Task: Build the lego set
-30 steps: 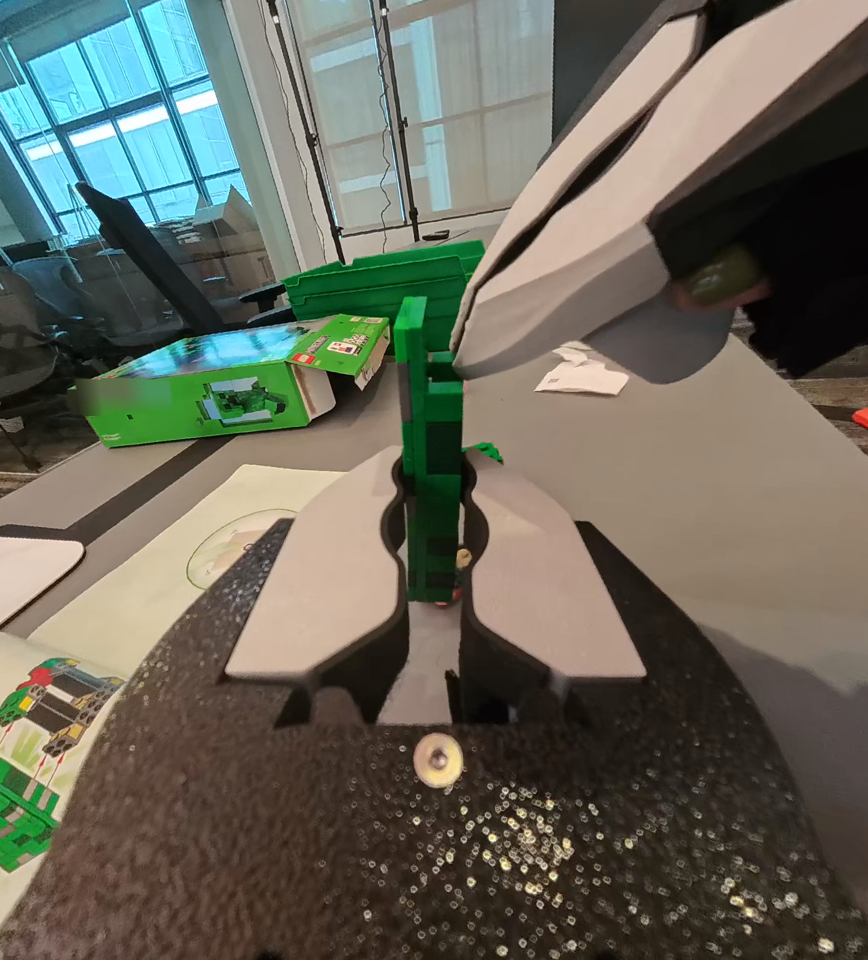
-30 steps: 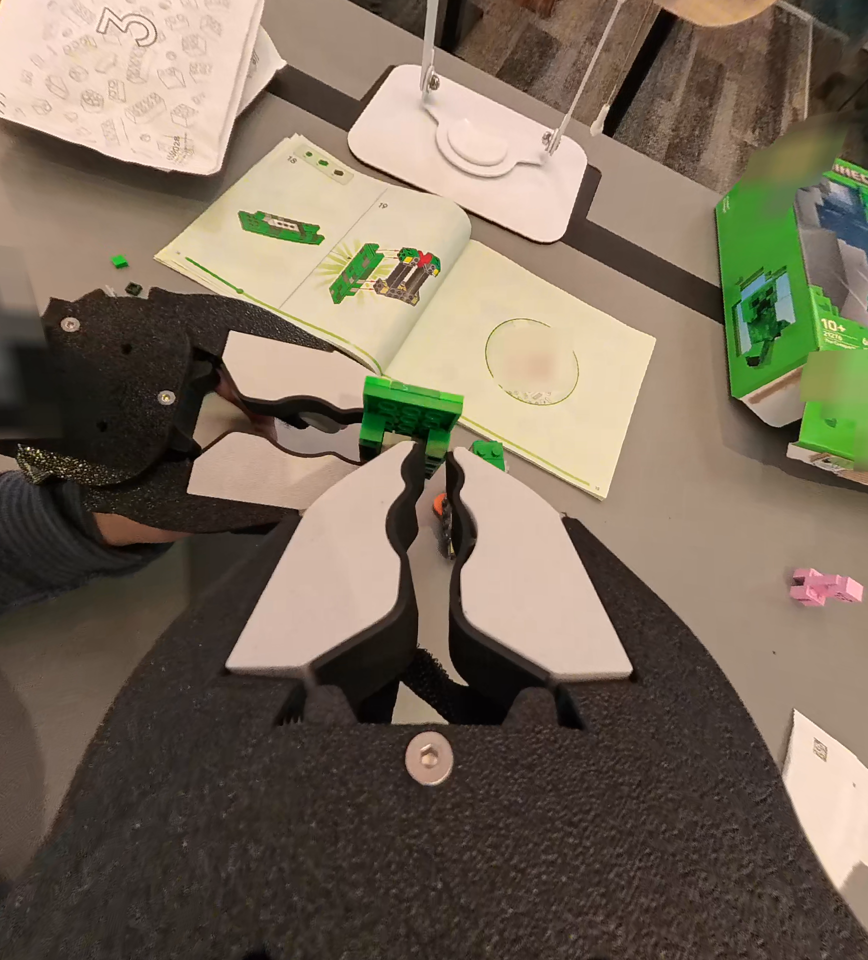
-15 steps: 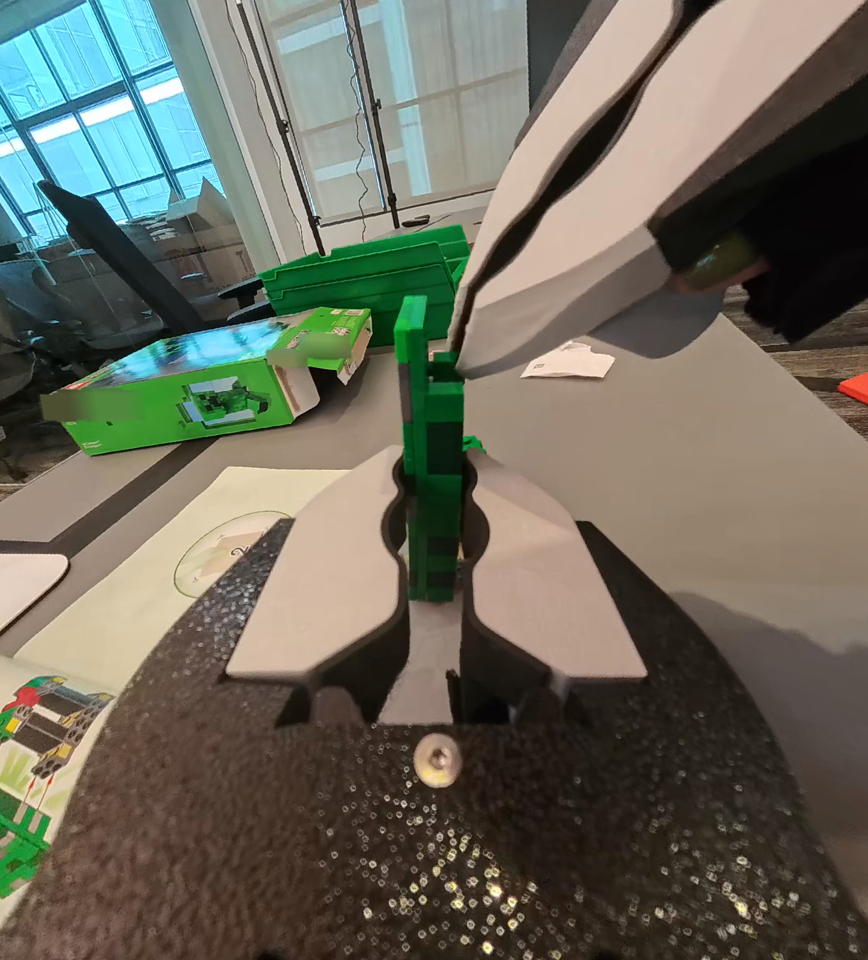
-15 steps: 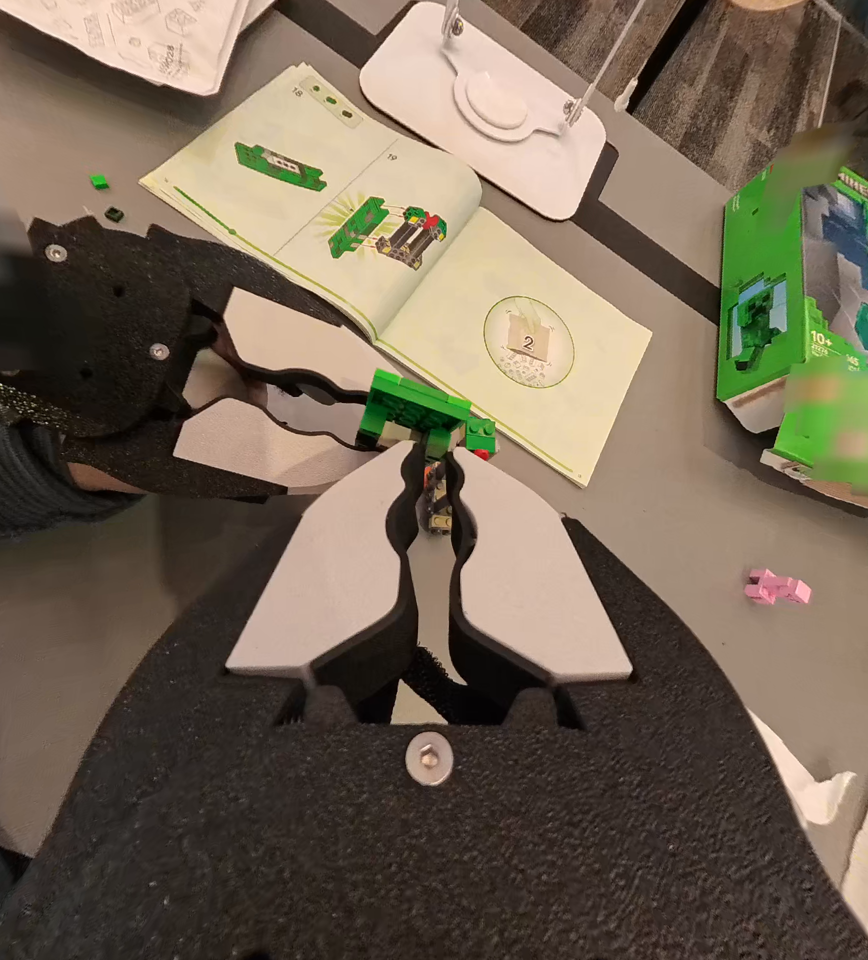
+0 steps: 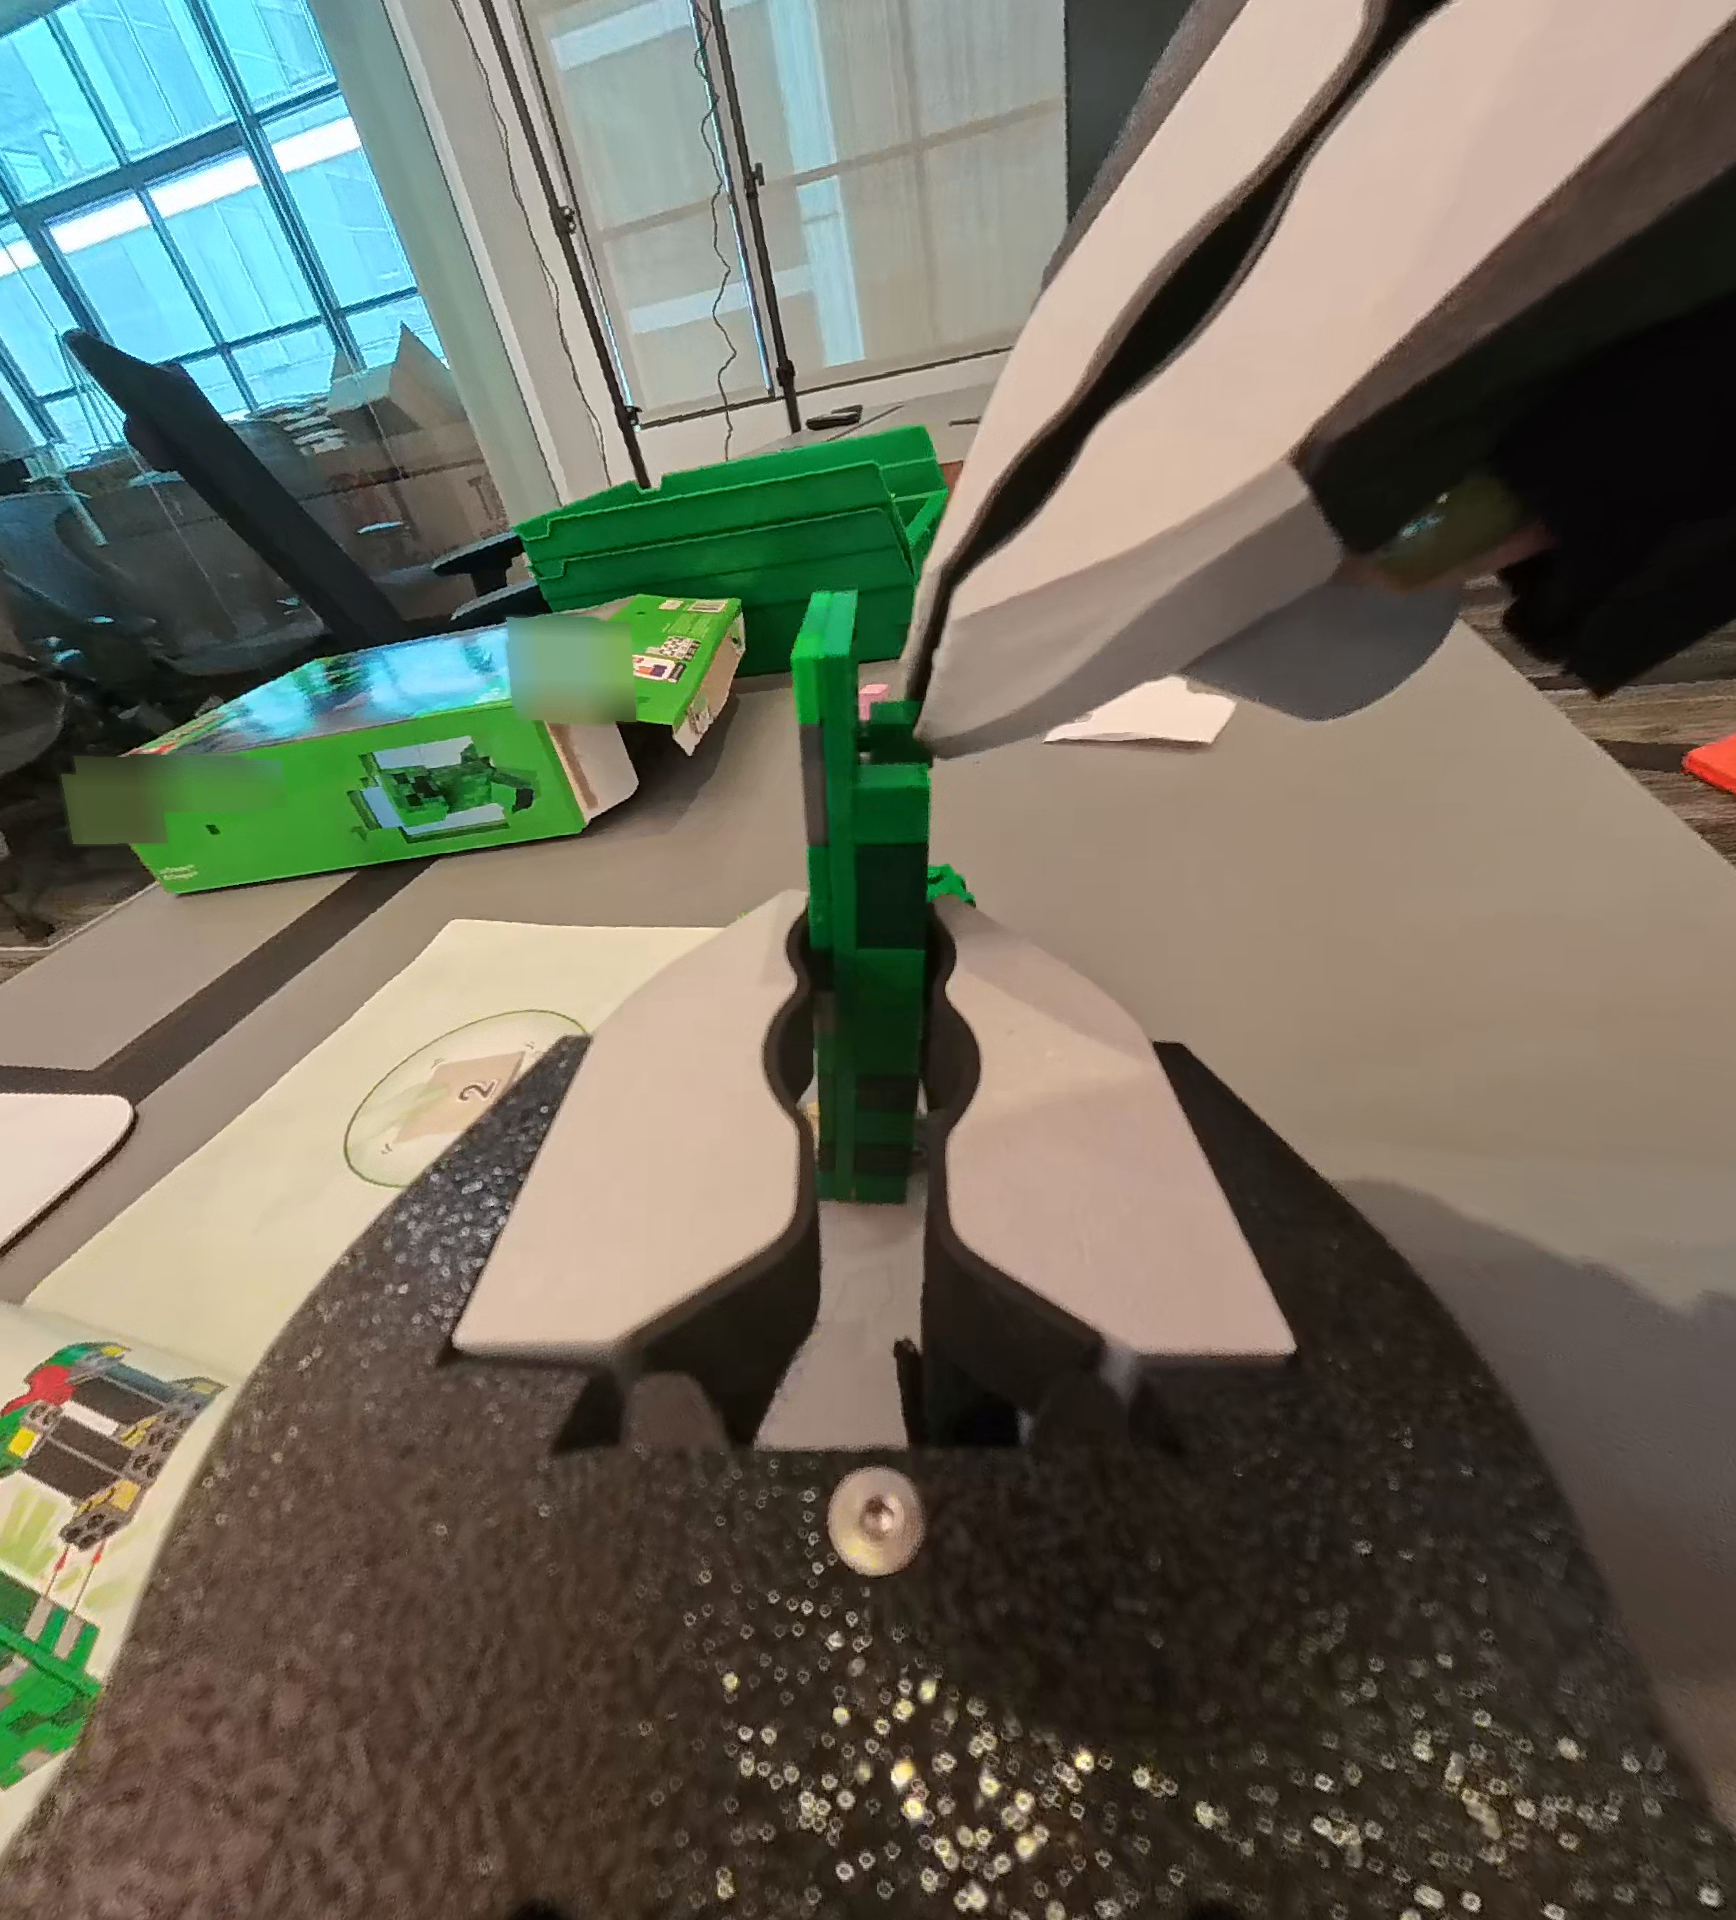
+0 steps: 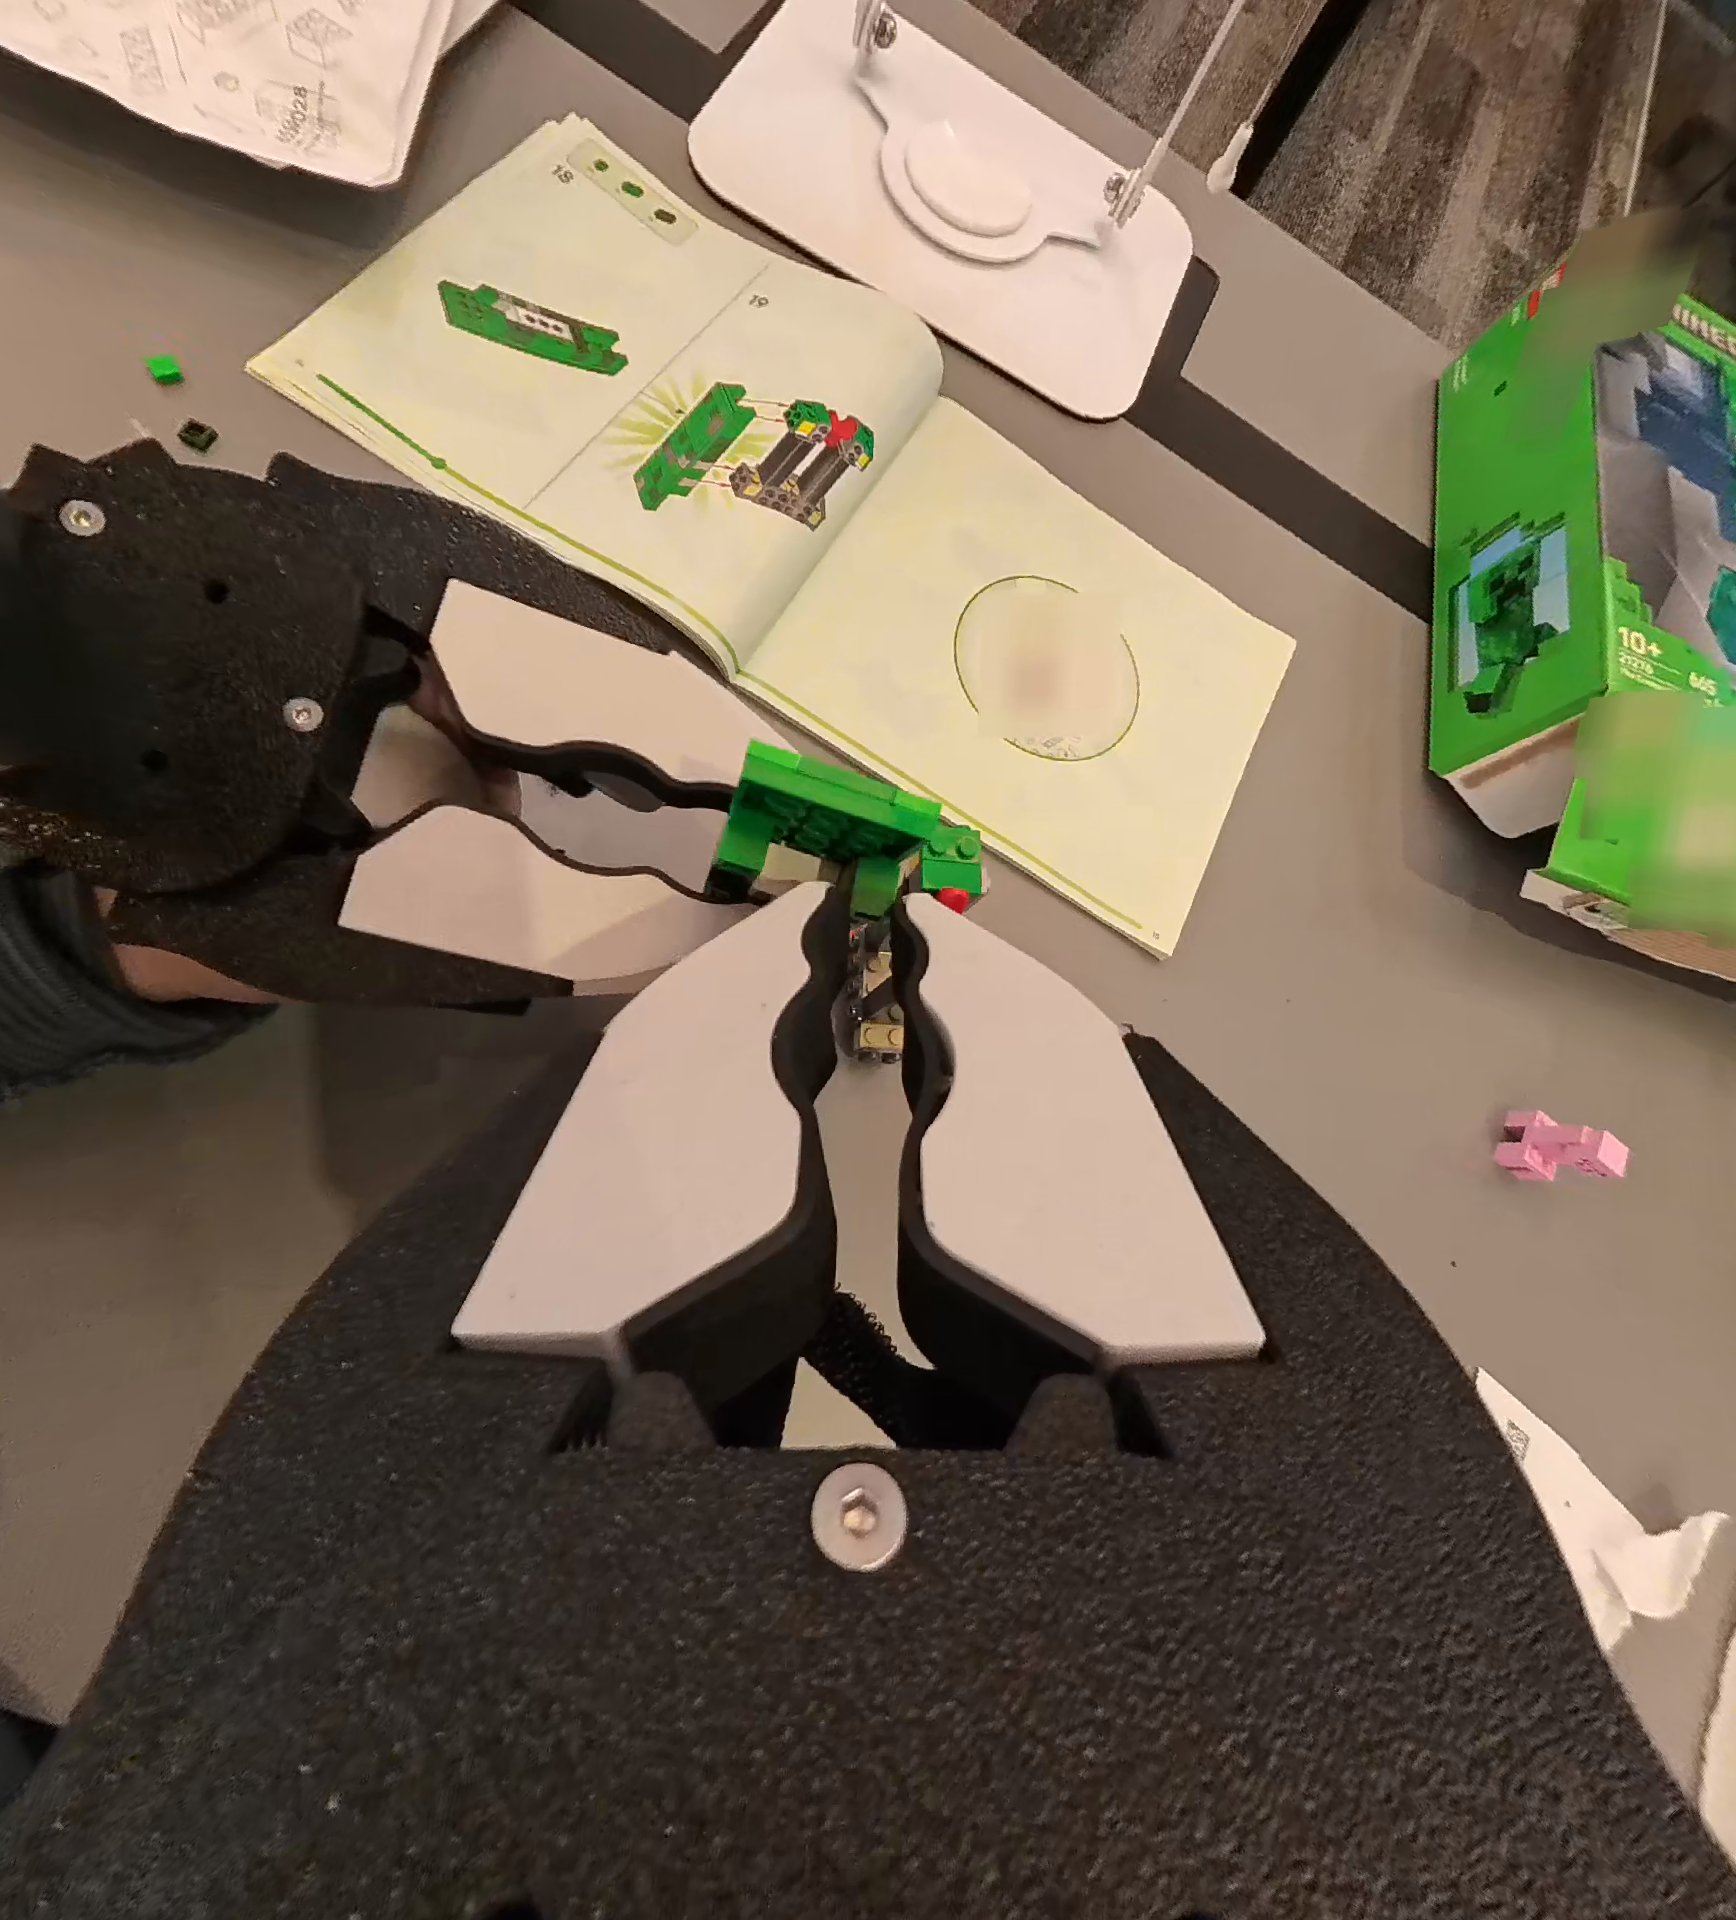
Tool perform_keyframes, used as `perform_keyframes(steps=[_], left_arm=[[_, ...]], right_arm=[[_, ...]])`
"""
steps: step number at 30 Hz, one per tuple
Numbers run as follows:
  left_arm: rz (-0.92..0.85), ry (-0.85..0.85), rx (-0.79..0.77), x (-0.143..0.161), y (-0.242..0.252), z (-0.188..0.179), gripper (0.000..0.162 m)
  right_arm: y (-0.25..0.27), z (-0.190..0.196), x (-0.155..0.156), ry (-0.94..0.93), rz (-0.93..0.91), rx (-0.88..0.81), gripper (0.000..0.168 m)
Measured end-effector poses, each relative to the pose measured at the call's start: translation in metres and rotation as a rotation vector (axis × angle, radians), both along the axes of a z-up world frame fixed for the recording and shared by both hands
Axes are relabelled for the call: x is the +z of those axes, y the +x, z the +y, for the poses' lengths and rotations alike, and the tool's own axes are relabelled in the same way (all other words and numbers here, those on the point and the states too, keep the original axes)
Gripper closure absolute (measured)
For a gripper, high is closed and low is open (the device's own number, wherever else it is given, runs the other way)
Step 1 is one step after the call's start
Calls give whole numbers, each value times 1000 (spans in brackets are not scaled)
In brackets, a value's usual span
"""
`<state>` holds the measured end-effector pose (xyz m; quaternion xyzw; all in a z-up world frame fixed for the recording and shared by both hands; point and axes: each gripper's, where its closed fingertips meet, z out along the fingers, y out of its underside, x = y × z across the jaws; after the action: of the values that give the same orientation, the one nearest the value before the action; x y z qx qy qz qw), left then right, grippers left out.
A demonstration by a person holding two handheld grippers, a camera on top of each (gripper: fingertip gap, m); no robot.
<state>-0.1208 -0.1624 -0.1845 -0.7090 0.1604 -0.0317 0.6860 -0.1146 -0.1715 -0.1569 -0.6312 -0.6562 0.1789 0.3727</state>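
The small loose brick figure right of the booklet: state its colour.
Pink; the small brick figure lies alone on the grey table, clearest in the right wrist view.

Saw left gripper (image 5: 869,940) body as rough, speckled black plastic, glittering lower frame; its fingers (image 5: 677,1132) smooth matt grey. Green lego build (image 5: 864,997) glossy hard plastic, centre frame. Table (image 6: 1311,1039) matt grey, smooth. Instruction booklet (image 6: 843,582) slightly glossy paper, upper centre. I noted box (image 6: 1570,582) printed glossy cardboard, upper right. Pink piece (image 6: 1560,1143) plastic, right.
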Motion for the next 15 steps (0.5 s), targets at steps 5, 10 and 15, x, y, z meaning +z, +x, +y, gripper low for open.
perform_keyframes(steps=[5,10,15], left_arm=[[8,12,-1,1,1,-1,145],[21,27,5,3,1,-2,145],[23,37,20,4,2,-1,145]], right_arm=[[0,-1,1,-11,9,3,161],[0,-1,1,-34,30,-2,161],[0,0,2,-25,50,-16,161]])
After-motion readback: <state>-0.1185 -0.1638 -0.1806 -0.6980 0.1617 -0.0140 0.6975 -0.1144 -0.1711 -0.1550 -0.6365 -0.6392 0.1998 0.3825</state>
